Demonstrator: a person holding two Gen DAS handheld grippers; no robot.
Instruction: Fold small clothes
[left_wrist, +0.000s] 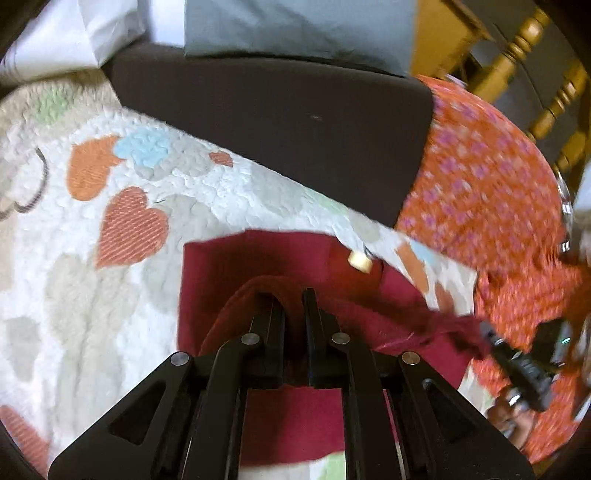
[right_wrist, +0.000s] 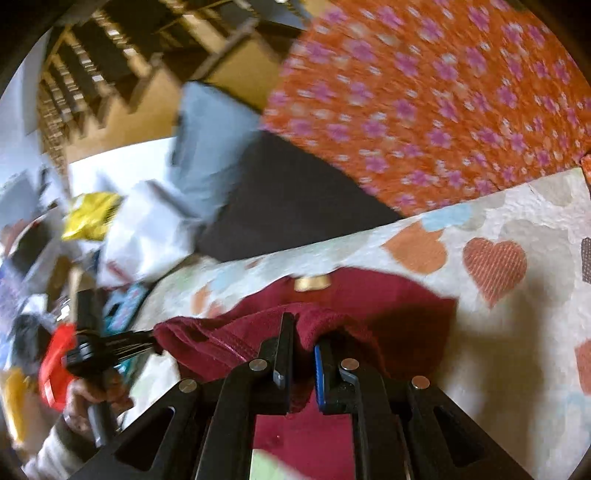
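Covering most of both views, one fleecy white blanket (left_wrist: 110, 295) printed with orange, blue and grey hearts is seen, its pile pebbled and soft. Open blanket is left to the left of the garment in the left wrist view and to the right of it in the right wrist view. Along the far edge one flat dark brown cushion (left_wrist: 277, 129) is laid, with one grey-blue pillow (left_wrist: 295, 26) behind it. One orange cloth with purple flowers (left_wrist: 480, 177) is spread beside the cushion, crowding that side. Turned wooden rails (left_wrist: 535, 74) are seen beyond.

One small maroon garment (left_wrist: 258, 266) of soft knit is lain on the blanket, a pale tag (left_wrist: 359, 261) at its far edge. Its near edge is lifted in a fold at two points. The left claw (left_wrist: 291, 295) is closed on that raised edge, fabric being draped over its fingers. The right claw (right_wrist: 304, 328) is likewise clamped on the maroon fold, with cloth pinched between its jaws.
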